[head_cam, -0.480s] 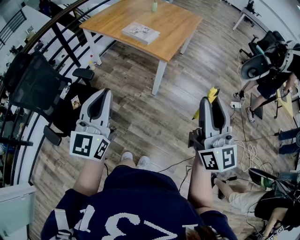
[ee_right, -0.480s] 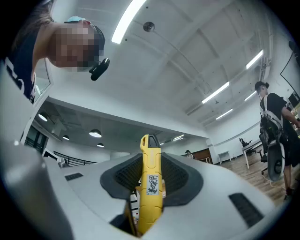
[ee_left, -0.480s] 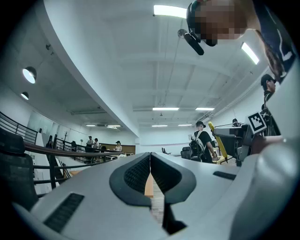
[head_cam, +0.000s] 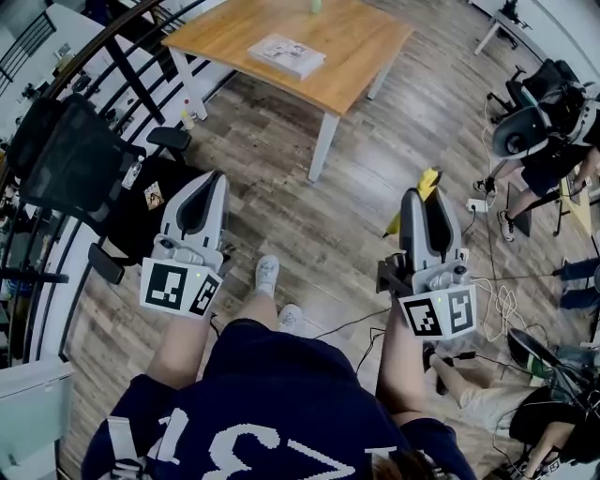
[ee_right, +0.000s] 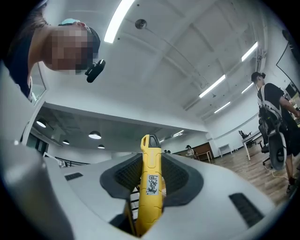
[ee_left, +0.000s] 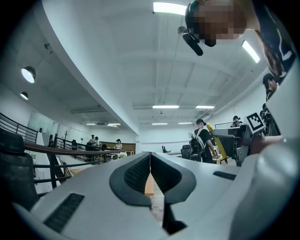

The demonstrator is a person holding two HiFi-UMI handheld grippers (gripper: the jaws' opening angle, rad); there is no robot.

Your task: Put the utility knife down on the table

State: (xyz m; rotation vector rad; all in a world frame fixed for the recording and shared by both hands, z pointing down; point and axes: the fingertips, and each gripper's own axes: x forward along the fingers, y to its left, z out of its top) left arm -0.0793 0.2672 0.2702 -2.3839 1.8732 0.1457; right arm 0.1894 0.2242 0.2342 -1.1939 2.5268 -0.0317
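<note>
Change: one shoe (head_cam: 267,273) has stepped forward; the table (head_cam: 347,84) now sits higher, top centre.
Right gripper (ee_right: 151,160): fingers clenched on the yellow utility knife (head_cam: 427,180), centre right, over the floor (head_cam: 309,225).
Left gripper (ee_left: 150,164): fingers pressed together, empty.

Bright even light from ceiling strips (ee_left: 165,7), strong fisheye edges, cool tint.

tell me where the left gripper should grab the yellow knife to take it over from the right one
Probably the free end of the knife that pokes out past the right gripper. The rest of its long, slim body is clamped between those jaws. Bring the left gripper in from ahead of that end, in line with the knife. Open it first: its jaws are shut and empty.
</note>
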